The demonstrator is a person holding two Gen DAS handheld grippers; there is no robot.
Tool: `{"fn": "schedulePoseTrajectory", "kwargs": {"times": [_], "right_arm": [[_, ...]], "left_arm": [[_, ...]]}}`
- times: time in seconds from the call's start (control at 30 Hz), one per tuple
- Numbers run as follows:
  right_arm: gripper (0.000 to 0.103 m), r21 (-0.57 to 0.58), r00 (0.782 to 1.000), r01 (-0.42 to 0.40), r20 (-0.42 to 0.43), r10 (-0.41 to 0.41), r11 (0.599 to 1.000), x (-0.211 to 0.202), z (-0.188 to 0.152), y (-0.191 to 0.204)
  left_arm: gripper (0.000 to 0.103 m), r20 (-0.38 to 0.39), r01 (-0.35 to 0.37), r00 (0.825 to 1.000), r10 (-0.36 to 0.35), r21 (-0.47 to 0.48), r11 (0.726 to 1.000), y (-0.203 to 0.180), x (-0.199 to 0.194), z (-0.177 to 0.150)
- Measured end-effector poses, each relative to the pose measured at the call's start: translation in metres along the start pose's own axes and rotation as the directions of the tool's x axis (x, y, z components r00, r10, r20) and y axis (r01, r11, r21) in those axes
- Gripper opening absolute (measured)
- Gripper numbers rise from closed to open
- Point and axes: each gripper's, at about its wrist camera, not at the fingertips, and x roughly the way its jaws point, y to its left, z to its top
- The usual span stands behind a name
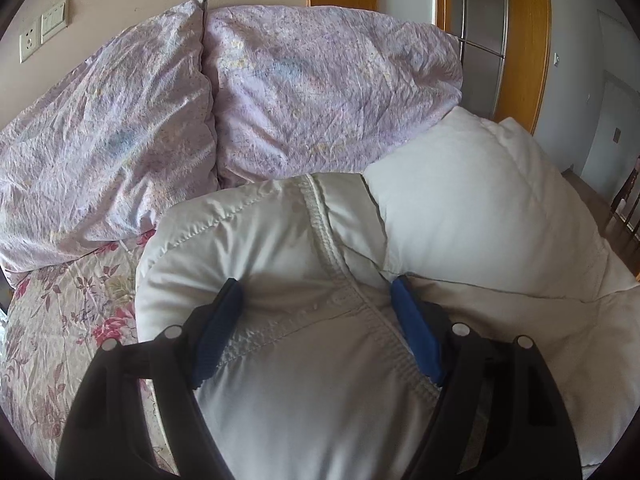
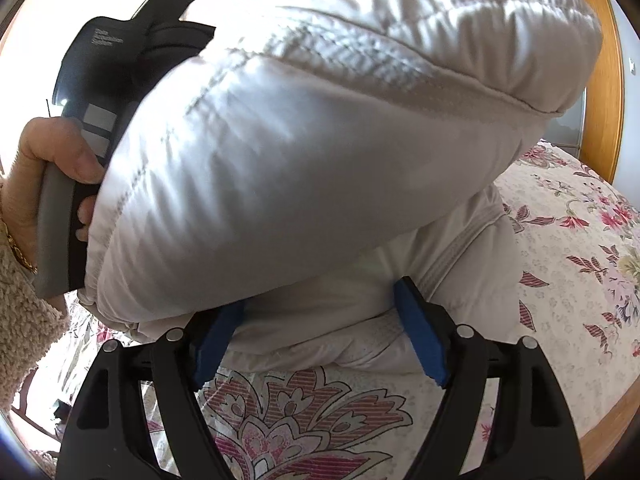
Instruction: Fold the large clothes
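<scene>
A large white puffer jacket [image 1: 304, 264] lies bunched on the floral bed. In the left wrist view my left gripper [image 1: 316, 296] has its blue pads wide apart with a thick fold of the jacket and its zipper seam bulging between them. In the right wrist view my right gripper [image 2: 320, 300] also stands wide, its blue pads either side of a lower fold of the jacket [image 2: 320, 160], while a big puffy part is lifted above it. The left gripper's body [image 2: 100, 92], held by a hand, shows at the upper left, pressed into the jacket.
Two lilac crumpled pillows [image 1: 312, 92] lie at the head of the bed against the wall. The floral bedspread [image 2: 580, 264] extends to the right, with the wooden bed edge [image 2: 612, 412] beyond. A wooden door frame [image 1: 524, 40] stands at the back right.
</scene>
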Motion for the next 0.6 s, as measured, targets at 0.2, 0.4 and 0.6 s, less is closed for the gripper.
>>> {"fn": "schedulePoseTrajectory", "kwargs": {"times": [0.2,0.4,0.6], "right_arm": [[0.08,-0.009,1.0,0.01,0.0,-0.01,1.0,0.001,-0.002,0.002],[0.08,-0.013,1.0,0.025,-0.003,-0.025,1.0,0.0,-0.004,0.007],[0.08,0.004,1.0,0.007,-0.022,-0.007,1.0,-0.007,-0.002,0.006]], "left_arm": [[0.077,0.02,-0.074,0.997,0.074,0.038,0.996,-0.014,0.006,-0.006],[0.078,0.031,-0.112,0.993,0.11,0.047,0.993,-0.025,0.016,-0.011],[0.079,0.053,-0.117,0.992,0.114,0.047,0.992,-0.022,0.0,-0.013]]}}
